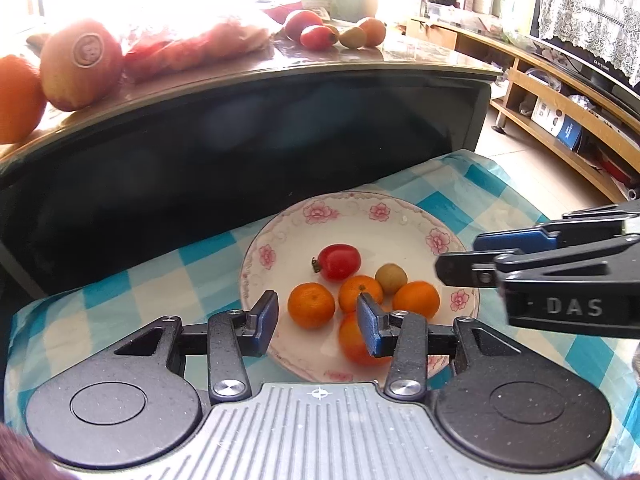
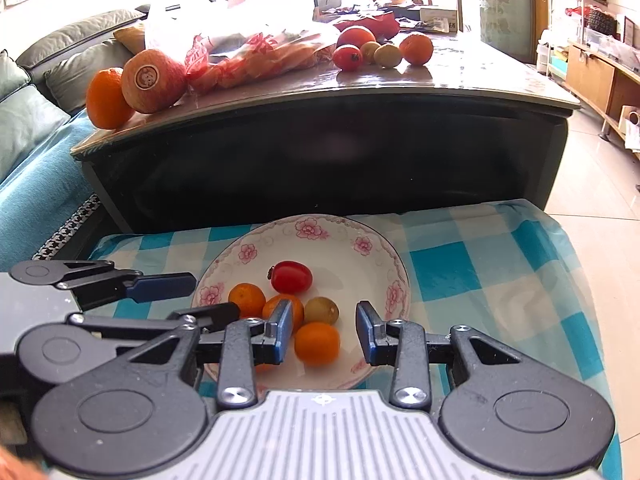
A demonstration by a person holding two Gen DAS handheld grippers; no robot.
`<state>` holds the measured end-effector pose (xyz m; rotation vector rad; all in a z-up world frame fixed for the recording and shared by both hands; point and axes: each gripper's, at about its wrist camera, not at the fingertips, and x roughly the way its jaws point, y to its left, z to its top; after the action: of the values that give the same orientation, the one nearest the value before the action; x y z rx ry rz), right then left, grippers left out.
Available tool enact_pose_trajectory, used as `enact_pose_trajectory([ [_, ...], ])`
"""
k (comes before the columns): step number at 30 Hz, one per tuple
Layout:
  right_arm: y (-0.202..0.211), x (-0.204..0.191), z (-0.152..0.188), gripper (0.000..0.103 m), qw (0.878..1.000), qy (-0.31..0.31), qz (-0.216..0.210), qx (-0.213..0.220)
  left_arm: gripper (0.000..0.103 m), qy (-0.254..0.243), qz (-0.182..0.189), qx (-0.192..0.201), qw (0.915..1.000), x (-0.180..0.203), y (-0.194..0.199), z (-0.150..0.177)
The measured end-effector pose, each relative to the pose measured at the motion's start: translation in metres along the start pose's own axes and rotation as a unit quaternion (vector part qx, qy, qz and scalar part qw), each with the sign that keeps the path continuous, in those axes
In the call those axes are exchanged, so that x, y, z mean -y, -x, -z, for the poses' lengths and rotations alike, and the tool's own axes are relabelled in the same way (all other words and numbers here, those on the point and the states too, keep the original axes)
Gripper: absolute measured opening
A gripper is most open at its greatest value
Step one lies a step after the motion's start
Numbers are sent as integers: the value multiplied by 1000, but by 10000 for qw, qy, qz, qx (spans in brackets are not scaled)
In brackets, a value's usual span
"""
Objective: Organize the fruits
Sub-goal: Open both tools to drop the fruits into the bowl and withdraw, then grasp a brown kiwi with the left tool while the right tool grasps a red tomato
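A dark glass-topped counter [image 2: 480, 80] carries loose fruit and a bag. Below it, on blue-checked cloth [image 2: 480, 272], a white floral-rimmed plate [image 2: 344, 240] holds four small oranges [image 1: 311, 305], a red tomato [image 1: 340, 262] and a greenish round fruit [image 1: 391, 278]. Left gripper [image 1: 318, 322] and right gripper [image 2: 324, 330] hang wide and empty over the plate.

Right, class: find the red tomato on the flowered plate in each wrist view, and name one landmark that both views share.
Left wrist view: the red tomato lies mid-plate, beyond the oranges, ahead of the open left gripper.
Right wrist view: the tomato sits left of centre, beyond the open right gripper.
Shared landmark: the small greenish fruit on the flowered plate.
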<state>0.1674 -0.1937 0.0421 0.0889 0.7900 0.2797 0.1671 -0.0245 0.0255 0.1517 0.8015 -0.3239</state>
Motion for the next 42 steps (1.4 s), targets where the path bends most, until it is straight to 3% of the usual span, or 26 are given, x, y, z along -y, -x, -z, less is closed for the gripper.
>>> enact_pose_trajectory([
  [22,27,-13,65,38,9986,-81,71,-510,52,75,255,-377,9989,8,29,46],
  [42,35,-25,95,38,9969,-18,65,-783,55,83,452,-671,9967,16,48,80],
])
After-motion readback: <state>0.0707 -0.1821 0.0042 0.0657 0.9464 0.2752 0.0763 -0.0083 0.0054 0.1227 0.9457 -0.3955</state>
